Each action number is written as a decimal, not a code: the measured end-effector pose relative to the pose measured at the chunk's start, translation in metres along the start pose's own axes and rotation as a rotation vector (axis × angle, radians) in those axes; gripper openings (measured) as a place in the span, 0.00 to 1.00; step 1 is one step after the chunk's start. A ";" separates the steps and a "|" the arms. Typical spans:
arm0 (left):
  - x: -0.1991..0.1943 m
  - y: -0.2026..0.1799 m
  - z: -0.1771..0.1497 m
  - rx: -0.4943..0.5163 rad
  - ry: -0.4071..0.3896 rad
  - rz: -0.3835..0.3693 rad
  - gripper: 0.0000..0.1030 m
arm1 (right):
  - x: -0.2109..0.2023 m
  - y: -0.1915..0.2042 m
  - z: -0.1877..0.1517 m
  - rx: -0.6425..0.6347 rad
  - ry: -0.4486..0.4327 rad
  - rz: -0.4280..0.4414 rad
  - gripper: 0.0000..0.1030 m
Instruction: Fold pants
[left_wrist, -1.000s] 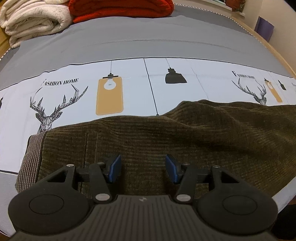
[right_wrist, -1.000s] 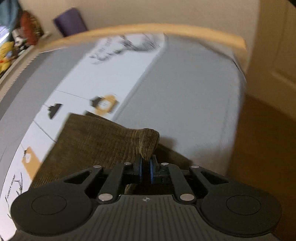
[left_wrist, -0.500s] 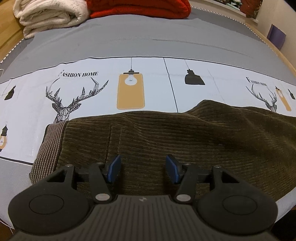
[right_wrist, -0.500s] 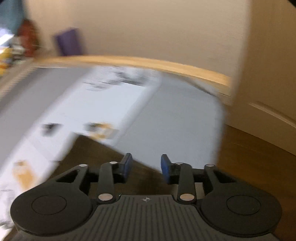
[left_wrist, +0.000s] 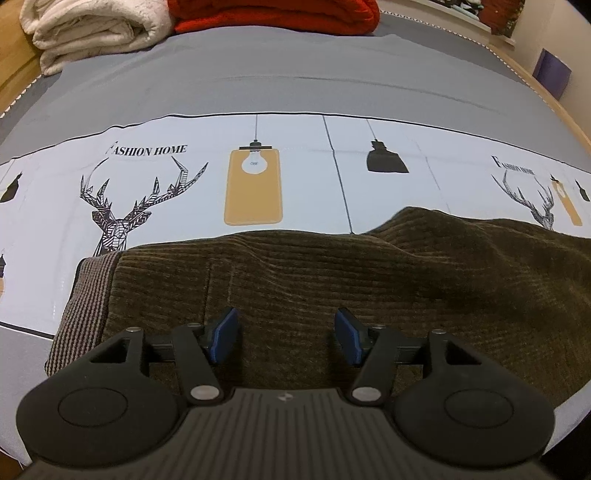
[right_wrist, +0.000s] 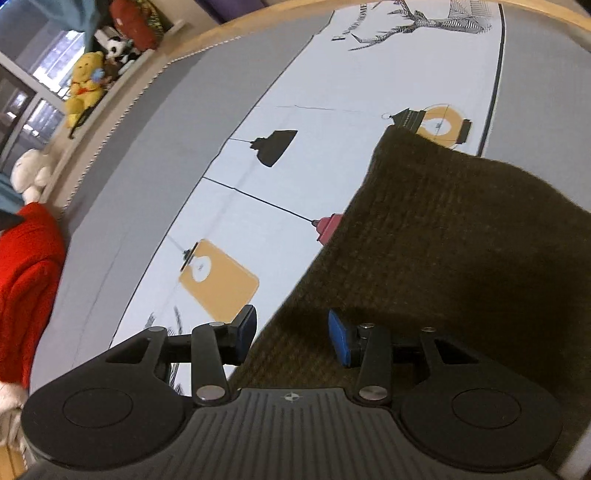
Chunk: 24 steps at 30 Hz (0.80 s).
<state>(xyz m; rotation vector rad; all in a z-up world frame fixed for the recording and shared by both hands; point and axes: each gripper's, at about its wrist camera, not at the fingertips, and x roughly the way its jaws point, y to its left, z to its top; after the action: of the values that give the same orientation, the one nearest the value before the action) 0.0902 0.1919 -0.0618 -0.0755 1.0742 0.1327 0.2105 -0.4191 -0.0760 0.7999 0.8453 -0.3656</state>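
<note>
From the left wrist, the left gripper is hanging over the brown pants lying on the bedspread, its jaws opening a little wider than before, gripping nothing. From the right wrist, the right gripper, pinching a pants corner a second ago, is standing half open, having let go.

Both the left tongs and the right tongs look alike: a black ribbed body with a small round emblem, two round black discs at the sides, black link arms with silver screws, and blue pads on the fingers.
</note>
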 end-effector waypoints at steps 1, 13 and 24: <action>0.001 0.001 0.001 0.000 0.001 0.002 0.62 | 0.006 0.004 0.000 -0.014 -0.006 -0.023 0.44; 0.010 0.017 0.002 -0.010 0.018 0.037 0.62 | 0.021 0.017 0.017 -0.039 -0.106 -0.220 0.04; 0.004 0.076 0.006 -0.260 -0.014 0.006 0.44 | 0.001 -0.014 0.029 0.048 -0.109 -0.115 0.38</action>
<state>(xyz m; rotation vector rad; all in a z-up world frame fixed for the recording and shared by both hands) 0.0864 0.2676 -0.0619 -0.3050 1.0386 0.2771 0.2178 -0.4502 -0.0715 0.7710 0.7846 -0.5279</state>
